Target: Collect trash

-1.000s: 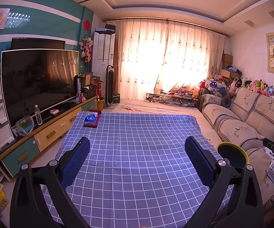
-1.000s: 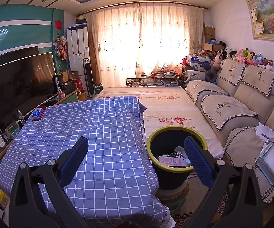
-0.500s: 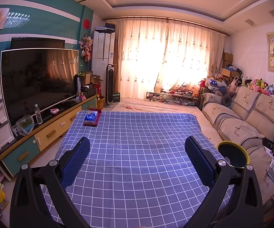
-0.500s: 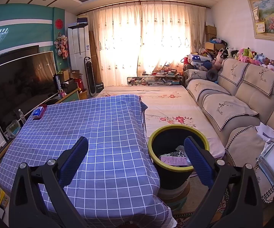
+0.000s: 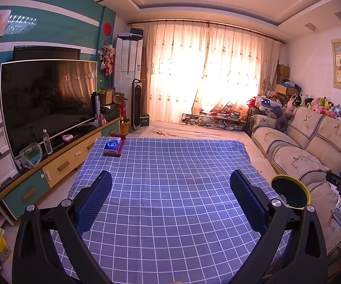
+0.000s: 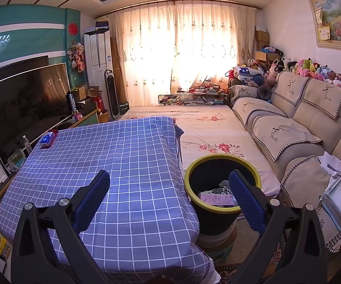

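Observation:
A black trash bin with a yellow rim (image 6: pixel 222 163) stands on the floor just right of the table, with papers and wrappers (image 6: pixel 217 197) inside. It also shows in the left wrist view (image 5: pixel 289 189). My left gripper (image 5: pixel 170 187) is open and empty above the table covered by a blue checked cloth (image 5: pixel 170 165). My right gripper (image 6: pixel 169 187) is open and empty, over the table's right edge with its right finger above the bin. A blue tissue pack on a red tray (image 5: pixel 113 144) lies at the table's far left corner; it also shows in the right wrist view (image 6: pixel 47 139).
A TV (image 5: pixel 47 99) on a low cabinet (image 5: pixel 59 163) runs along the left. A beige sofa (image 6: pixel 300 127) with plush toys lines the right wall. A floral mat (image 6: pixel 208 127) covers the floor beyond the table. Papers (image 6: pixel 336 189) lie on the near sofa seat.
Both views have shifted only slightly; the right gripper has drifted a little so the bin sits marginally lower and closer. Both grippers stay open and empty.

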Available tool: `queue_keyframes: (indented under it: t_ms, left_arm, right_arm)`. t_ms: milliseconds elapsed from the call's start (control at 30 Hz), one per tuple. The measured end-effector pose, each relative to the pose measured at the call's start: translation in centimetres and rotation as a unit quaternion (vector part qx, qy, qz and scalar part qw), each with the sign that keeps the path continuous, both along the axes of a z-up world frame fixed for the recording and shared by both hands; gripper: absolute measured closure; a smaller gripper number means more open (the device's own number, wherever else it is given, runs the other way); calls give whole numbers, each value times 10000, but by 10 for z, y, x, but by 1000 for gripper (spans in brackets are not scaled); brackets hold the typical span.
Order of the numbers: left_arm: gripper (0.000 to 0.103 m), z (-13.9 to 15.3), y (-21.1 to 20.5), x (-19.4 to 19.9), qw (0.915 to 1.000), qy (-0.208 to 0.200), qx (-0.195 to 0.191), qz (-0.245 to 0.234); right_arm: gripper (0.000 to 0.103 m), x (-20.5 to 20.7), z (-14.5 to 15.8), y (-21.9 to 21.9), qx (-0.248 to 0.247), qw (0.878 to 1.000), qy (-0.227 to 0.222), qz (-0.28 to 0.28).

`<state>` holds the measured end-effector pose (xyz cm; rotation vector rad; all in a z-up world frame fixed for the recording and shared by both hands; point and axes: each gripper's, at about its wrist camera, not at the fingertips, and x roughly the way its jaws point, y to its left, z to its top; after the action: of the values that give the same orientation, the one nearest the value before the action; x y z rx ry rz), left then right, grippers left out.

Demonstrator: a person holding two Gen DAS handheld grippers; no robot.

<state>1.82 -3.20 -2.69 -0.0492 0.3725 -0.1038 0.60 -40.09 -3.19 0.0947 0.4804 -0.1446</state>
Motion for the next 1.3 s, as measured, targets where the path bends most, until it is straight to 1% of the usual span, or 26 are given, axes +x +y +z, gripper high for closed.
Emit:
queue_keyframes:
  t_ms: [367,867,1167,1233,1300]
  left_arm:
    - [5,-3,3,1,10000,31,-19,0]
    - [5,-6,2,7,9999,161,-58,-15]
    - [5,-12,0,17,9996,292,18,-46]
    - [5,-12,-4,17,9998,204,38,-81]
    - [5,-13,-8,18,9997,169,152,-60]
  right_arm:
    - [7,0,-10,-1,-3,10000,45,21]
    - [7,1,-10,-2,-3,10000,79,24]
    - [7,3,-13,-2,6,9999,104,31]
    - [7,4,-14,-2,14,9999,118,41]
    - [7,6,-15,-2,19,9999,141,56]
